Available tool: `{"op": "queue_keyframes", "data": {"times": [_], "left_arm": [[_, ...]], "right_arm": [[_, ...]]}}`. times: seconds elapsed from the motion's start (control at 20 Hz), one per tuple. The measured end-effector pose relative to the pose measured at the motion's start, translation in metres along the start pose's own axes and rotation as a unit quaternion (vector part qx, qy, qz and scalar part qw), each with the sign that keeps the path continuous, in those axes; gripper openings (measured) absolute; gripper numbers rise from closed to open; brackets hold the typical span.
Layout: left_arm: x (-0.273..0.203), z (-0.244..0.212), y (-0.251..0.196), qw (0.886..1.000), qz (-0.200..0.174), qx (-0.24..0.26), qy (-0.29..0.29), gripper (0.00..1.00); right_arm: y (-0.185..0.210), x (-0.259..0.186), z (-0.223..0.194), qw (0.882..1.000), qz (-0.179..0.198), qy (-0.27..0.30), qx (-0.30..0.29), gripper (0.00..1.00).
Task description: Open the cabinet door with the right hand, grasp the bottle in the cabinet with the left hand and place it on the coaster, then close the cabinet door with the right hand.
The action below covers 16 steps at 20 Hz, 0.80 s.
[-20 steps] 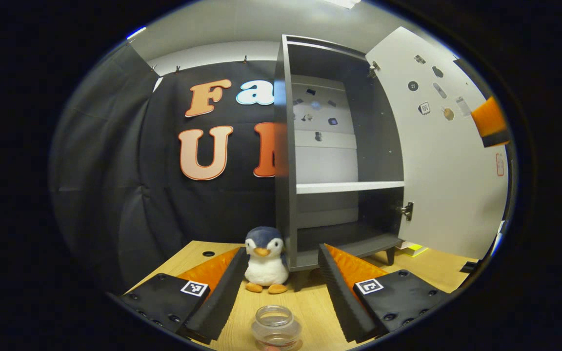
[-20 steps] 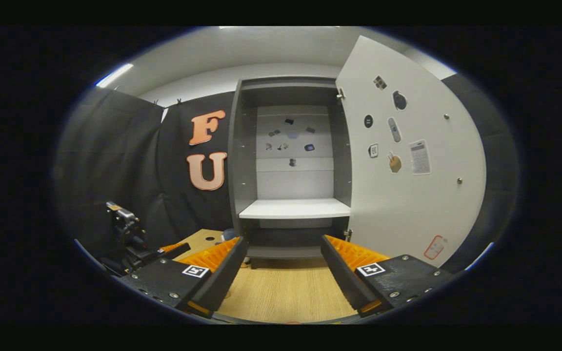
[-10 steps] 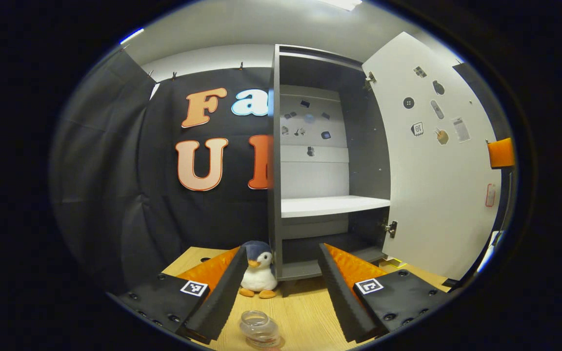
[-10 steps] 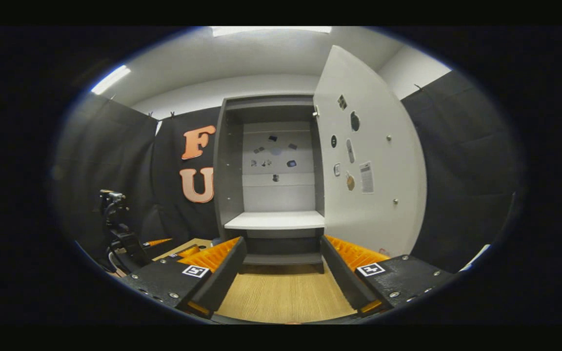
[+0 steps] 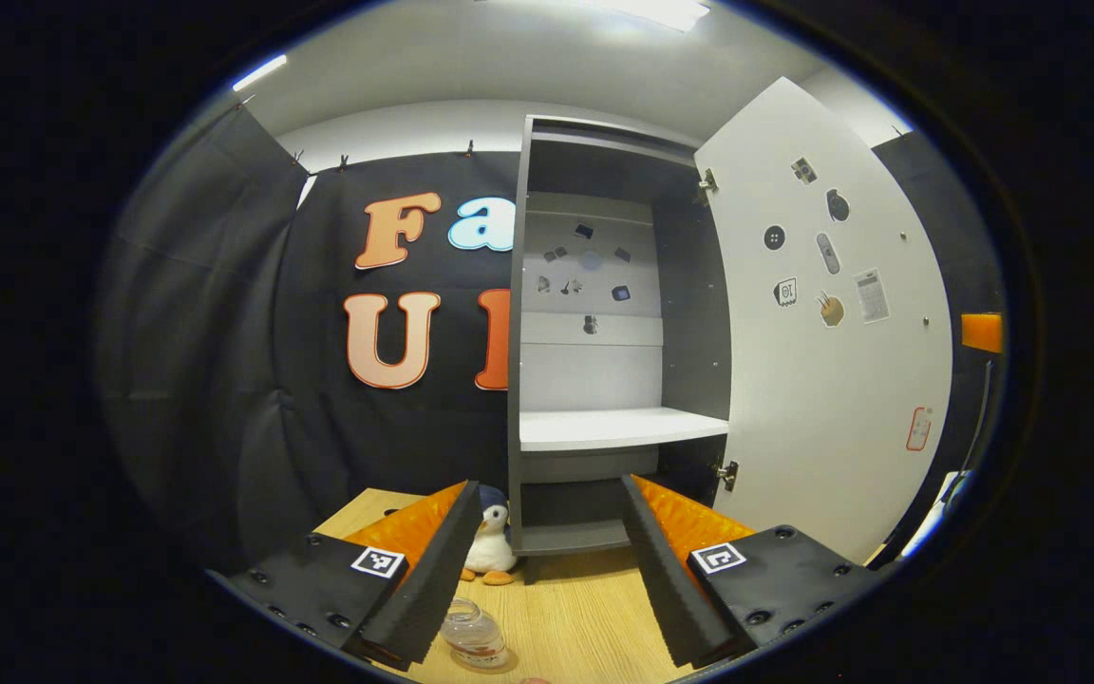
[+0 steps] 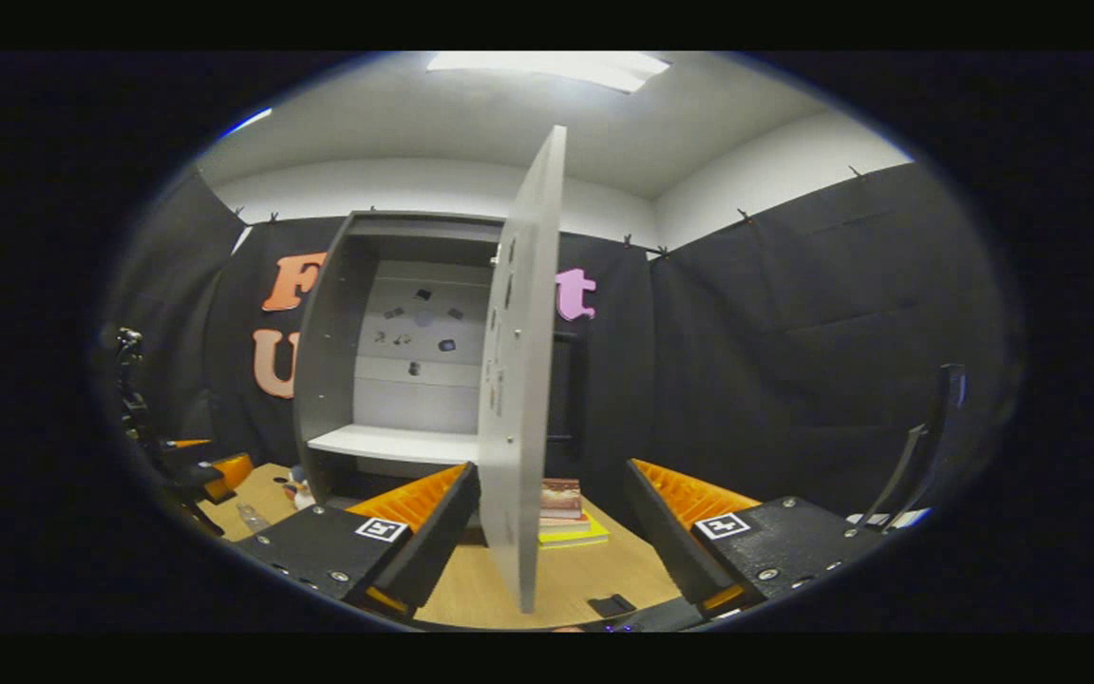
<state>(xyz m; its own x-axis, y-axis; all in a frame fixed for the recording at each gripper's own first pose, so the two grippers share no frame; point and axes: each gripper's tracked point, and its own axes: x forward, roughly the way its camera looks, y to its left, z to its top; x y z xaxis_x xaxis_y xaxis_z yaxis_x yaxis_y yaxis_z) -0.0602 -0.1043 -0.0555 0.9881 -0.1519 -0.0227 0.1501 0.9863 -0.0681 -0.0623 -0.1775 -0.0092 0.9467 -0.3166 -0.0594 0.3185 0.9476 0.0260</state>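
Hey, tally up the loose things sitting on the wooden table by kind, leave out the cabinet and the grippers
Bottle: 1
Plush penguin: 1
Books stacked behind the open door: a pile, count unclear
Small dark flat item: 1
Total: 3 single things plus the book pile

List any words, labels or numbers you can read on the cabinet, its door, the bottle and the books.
No text is readable.
Stickers on the cabinet door: too small to read.
Stickers on the cabinet's back wall: too small to read.
Label on the bottle: blurred.
Spines of the books: blurred.
Square tags: patterns, no words.
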Motion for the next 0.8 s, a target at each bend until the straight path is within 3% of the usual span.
{"op": "queue_keyframes", "data": {"times": [0.15, 0.3, 0.75, 0.8], "left_arm": [[-0.009, 0.000, 0.007, 1.000, 0.020, 0.004, 0.002, 0.94], [-0.019, -0.001, 0.018, 0.999, 0.040, -0.003, 0.008, 0.94], [-0.029, -0.004, 0.052, 0.996, 0.087, 0.011, 0.019, 0.94], [-0.026, -0.004, 0.052, 0.996, 0.086, 0.009, 0.018, 0.94]], "right_arm": [[-0.024, 0.018, -0.002, 1.000, -0.021, 0.001, 0.002, 0.94], [-0.029, 0.030, -0.012, 1.000, -0.015, 0.013, 0.000, 0.94], [0.002, 0.027, -0.012, 0.999, 0.043, 0.015, 0.005, 0.90], [0.011, 0.027, -0.011, 0.998, 0.052, 0.017, 0.010, 0.84]]}}
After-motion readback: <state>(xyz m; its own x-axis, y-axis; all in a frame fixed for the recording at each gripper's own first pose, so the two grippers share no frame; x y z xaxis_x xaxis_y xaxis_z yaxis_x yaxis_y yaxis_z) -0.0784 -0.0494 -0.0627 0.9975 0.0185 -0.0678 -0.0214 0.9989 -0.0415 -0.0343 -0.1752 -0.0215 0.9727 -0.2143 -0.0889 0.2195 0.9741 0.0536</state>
